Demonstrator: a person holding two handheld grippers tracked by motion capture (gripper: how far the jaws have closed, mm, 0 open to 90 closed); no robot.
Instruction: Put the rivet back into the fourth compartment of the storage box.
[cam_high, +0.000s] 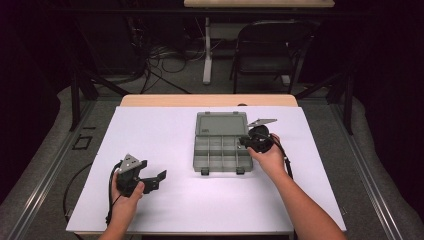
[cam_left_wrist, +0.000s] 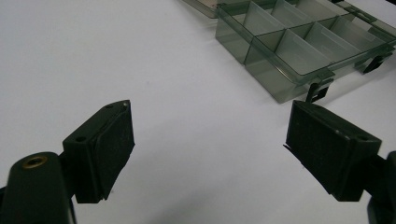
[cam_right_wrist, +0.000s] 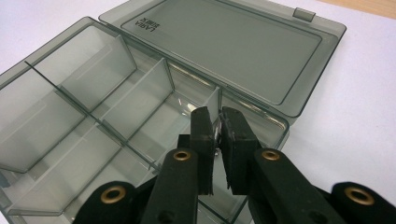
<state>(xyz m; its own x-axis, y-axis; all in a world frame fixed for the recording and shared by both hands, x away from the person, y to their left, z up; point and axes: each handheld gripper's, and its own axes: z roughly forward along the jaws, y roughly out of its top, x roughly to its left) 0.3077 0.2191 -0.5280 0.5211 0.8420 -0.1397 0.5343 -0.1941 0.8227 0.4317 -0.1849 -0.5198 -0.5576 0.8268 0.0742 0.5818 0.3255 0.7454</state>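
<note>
Open grey box (cam_high: 221, 143) at the bench's (cam_high: 150, 135) middle toward the far edge, right tongs (cam_right_wrist: 217, 140) nearly closed over its right compartments, nothing visibly gripped, left tongs (cam_left_wrist: 205, 149) wide, empty, near front left corner

Both forearms are bare, with no sleeves. The left gripper (cam_high: 152, 178) and the right gripper (cam_high: 243, 141) are black, each with a grey three-cornered plate on top and a black cable trailing behind. The jaws have flat black pads (cam_left_wrist: 114, 144), and brass-coloured rivets (cam_right_wrist: 181, 155) mark their arms.
</note>
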